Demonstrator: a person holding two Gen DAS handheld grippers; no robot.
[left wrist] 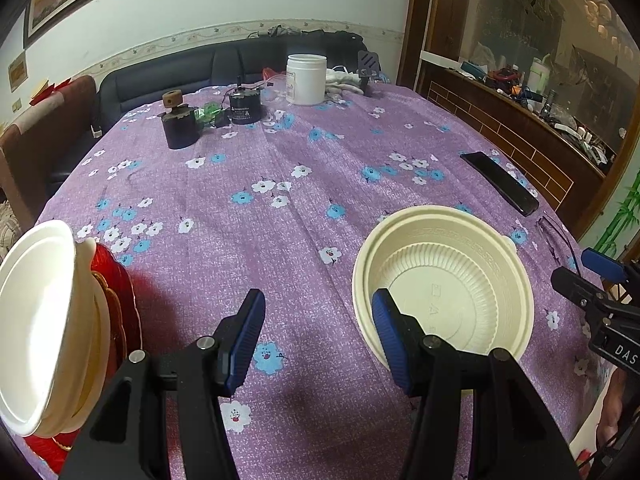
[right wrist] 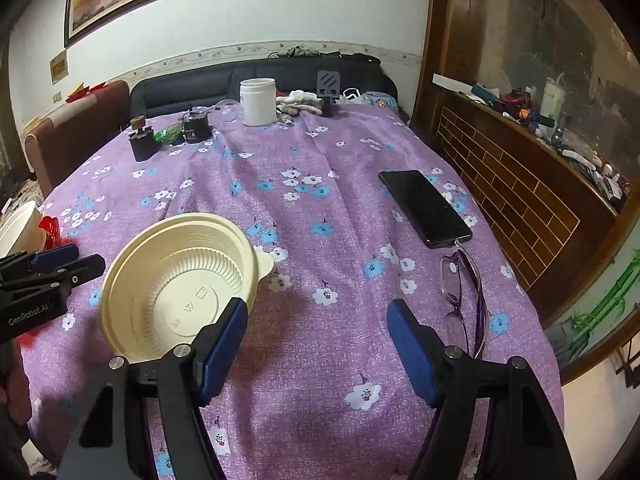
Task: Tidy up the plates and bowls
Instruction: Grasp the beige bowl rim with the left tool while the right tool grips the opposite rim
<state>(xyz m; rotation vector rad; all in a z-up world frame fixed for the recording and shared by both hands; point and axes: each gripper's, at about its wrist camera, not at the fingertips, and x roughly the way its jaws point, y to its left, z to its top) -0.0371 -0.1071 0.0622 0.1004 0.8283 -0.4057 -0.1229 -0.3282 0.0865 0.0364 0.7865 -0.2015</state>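
Observation:
A cream plastic bowl (left wrist: 444,284) sits upright on the purple flowered tablecloth; it also shows in the right wrist view (right wrist: 180,280). My left gripper (left wrist: 318,338) is open and empty, its right finger just over the bowl's near rim. My right gripper (right wrist: 316,346) is open and empty, its left finger beside the bowl's near right rim. At the left table edge, white bowls (left wrist: 40,320) are stacked on a red plate (left wrist: 120,300); the stack shows small in the right wrist view (right wrist: 20,228).
A black phone (right wrist: 424,208) and glasses (right wrist: 464,292) lie on the right. At the far end stand a white jar (left wrist: 306,79), a black motor (left wrist: 244,106), a dark cylinder (left wrist: 180,124) and a phone stand (right wrist: 329,92). A wooden cabinet stands right, a sofa behind.

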